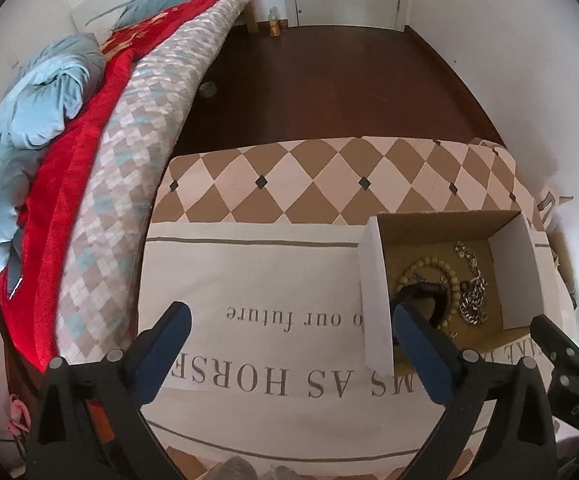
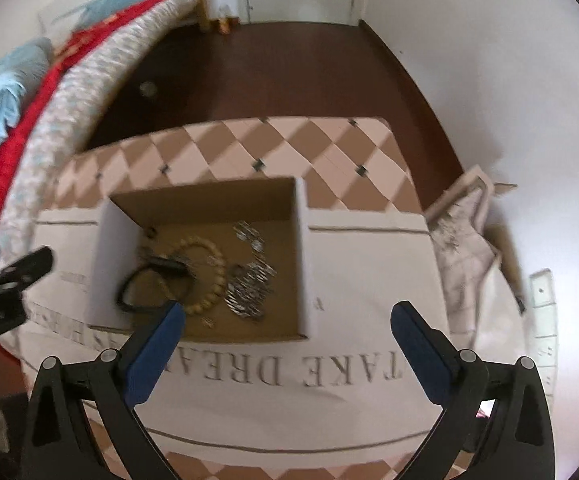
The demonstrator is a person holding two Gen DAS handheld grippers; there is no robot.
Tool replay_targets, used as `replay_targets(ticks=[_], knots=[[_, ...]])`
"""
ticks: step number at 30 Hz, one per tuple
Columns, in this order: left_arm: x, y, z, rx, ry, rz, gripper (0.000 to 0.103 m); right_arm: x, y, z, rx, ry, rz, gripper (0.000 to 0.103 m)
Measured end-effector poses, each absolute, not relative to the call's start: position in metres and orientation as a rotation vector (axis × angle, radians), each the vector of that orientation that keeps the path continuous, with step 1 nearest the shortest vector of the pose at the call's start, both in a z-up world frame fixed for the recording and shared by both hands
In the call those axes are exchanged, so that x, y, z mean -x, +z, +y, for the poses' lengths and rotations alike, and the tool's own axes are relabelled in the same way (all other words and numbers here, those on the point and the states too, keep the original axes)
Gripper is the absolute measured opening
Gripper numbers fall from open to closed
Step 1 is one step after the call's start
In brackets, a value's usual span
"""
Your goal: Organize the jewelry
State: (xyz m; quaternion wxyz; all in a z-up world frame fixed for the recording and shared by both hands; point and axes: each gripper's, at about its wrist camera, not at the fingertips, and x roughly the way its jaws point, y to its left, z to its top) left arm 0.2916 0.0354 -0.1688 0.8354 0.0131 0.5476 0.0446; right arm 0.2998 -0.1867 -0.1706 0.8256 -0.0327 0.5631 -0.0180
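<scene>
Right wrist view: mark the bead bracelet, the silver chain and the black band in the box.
bead bracelet (image 2: pixel 213 276): right wrist view, on the beads of its right-hand arc.
silver chain (image 2: pixel 247 292): right wrist view, on the bunched links.
black band (image 2: pixel 129 300): right wrist view, on its left curve.

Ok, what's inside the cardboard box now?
Inside the box: a wooden bead bracelet, a silver chain and a black band. The right gripper's finger hides the near corner.

Printed cloth (image 2: pixel 349 380) covers the table, cardboard box (image 2: pixel 303 264) resting on it
</scene>
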Motion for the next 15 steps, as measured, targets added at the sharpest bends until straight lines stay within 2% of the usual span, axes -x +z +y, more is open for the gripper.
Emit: replay_targets(ticks=[6, 15], knots=[[-0.265, -0.150, 0.033, -0.016, 0.096, 1.121, 0.103, -0.279, -0.153, -0.193, 0.039, -0.048, 1.172, 0.103], [-0.197, -0.090, 0.027, 0.019, 0.060, 1.005, 0.103, -0.214, -0.077, -0.200, 0.048, -0.074, 1.034, 0.103]])
